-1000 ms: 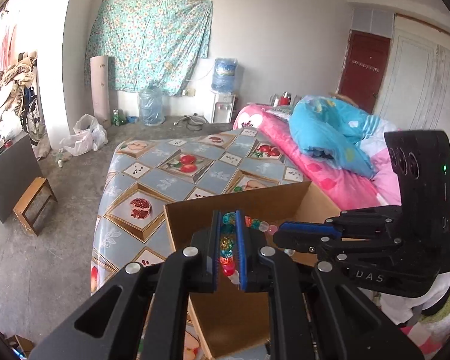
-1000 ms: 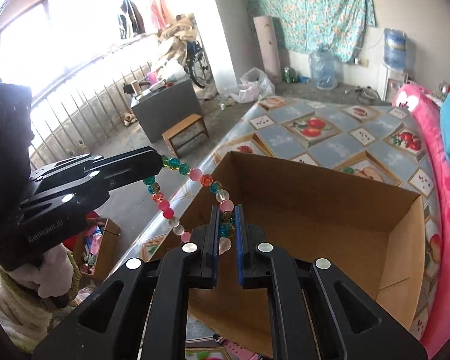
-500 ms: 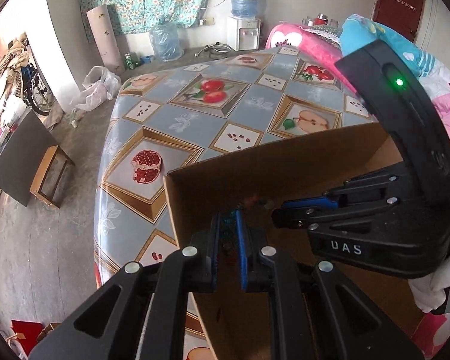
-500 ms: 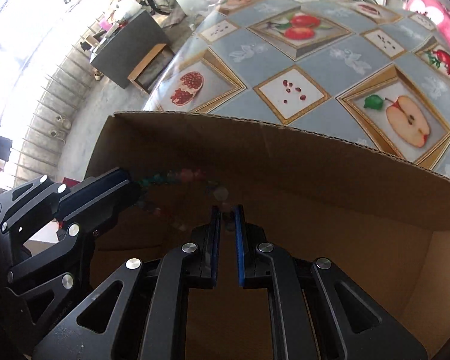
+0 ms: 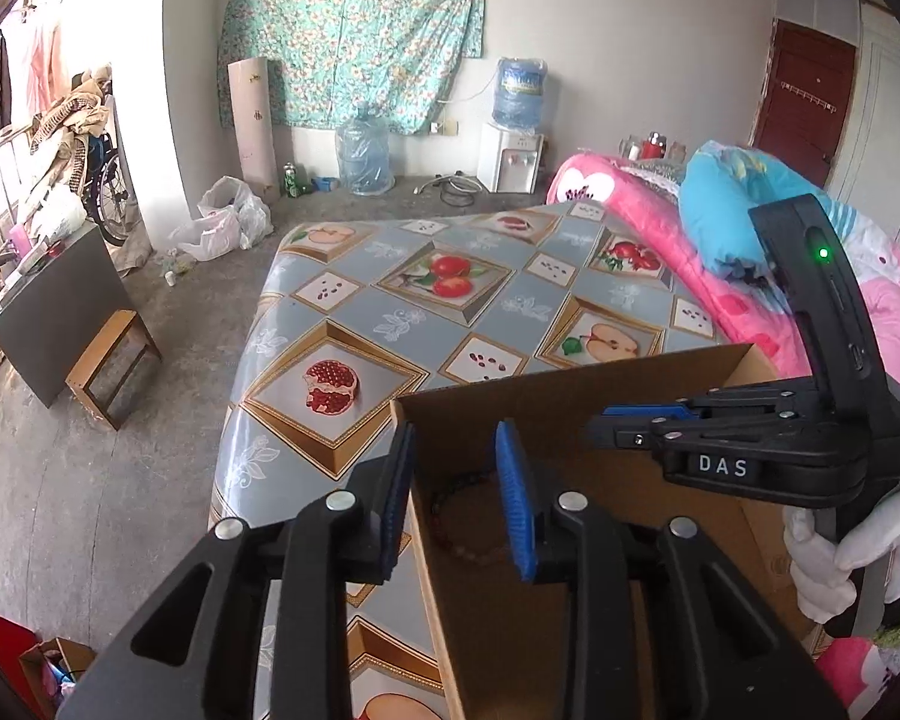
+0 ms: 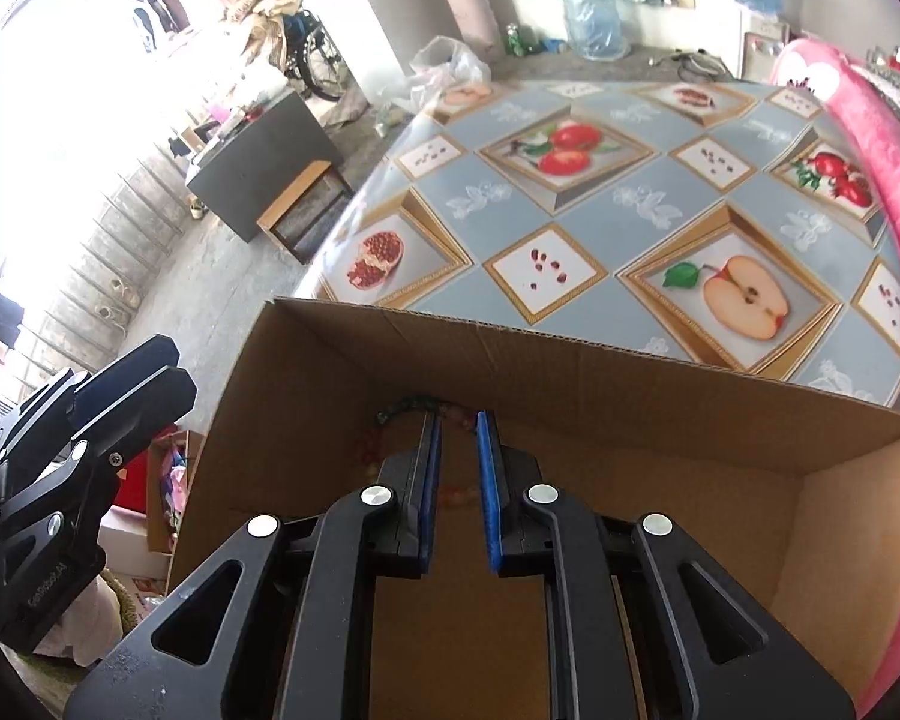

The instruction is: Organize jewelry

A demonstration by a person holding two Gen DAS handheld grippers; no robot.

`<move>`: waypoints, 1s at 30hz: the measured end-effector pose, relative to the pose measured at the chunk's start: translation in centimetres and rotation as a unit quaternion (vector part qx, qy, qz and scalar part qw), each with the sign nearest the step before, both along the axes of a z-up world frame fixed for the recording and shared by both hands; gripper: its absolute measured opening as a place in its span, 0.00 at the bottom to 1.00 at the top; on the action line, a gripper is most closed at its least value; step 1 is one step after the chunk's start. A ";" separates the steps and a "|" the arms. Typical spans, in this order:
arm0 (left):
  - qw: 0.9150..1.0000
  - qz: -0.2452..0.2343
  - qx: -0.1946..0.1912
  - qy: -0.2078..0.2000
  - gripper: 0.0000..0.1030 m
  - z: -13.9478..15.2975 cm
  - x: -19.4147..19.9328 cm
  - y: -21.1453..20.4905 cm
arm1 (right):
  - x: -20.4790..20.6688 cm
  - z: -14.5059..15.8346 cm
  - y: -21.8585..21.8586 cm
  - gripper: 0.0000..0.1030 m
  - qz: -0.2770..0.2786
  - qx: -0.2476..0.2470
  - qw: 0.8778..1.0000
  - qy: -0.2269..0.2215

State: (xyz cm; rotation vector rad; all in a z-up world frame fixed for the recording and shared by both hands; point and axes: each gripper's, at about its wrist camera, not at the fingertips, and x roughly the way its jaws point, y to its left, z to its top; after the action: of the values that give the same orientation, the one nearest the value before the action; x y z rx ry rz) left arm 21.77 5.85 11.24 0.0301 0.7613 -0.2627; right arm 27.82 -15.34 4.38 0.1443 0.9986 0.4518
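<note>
The string of coloured glass beads (image 5: 465, 525) lies loose on the floor of the open brown cardboard box (image 5: 570, 387), in its near-left corner, on the desk covered with a grey fruit-patterned oilcloth (image 5: 390, 324). The left gripper (image 5: 456, 498) straddles the box's left wall; its jaws have just been opening and stand apart, gripping nothing. The right gripper (image 6: 457, 480) reaches into the box, its jaws slightly parted above the beads and clear of them.
</note>
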 end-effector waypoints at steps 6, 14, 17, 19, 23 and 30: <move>0.998 0.002 -0.038 -0.054 0.35 2.9 -4.9 1.8 | -6.3 5.4 -2.3 0.24 -0.013 -0.001 0.995 -0.101; 0.994 -0.011 -0.068 -0.089 0.40 3.4 -11.6 2.8 | -16.0 7.1 -5.7 0.39 -0.048 0.009 0.983 -0.179; 0.993 -0.022 -0.067 -0.097 0.41 2.9 -13.9 2.8 | -19.0 6.3 -7.1 0.46 -0.071 0.014 0.980 -0.187; 0.993 -0.030 -0.060 -0.102 0.42 2.3 -15.4 2.5 | -20.8 5.7 -8.0 0.47 -0.092 0.017 0.977 -0.191; 0.992 -0.046 -0.066 -0.092 0.43 0.7 -17.9 2.0 | -23.8 3.4 -9.1 0.48 -0.122 0.013 0.973 -0.193; 0.992 -0.092 -0.084 -0.021 0.43 -3.6 -20.4 -0.3 | -27.1 -2.0 -9.5 0.48 -0.131 0.026 0.980 -0.147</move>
State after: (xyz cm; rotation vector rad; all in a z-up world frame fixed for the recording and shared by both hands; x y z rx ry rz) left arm 1.37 5.55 7.69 -0.0539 0.6921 -0.4992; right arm 0.75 -24.80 2.34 0.2449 0.6654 0.2480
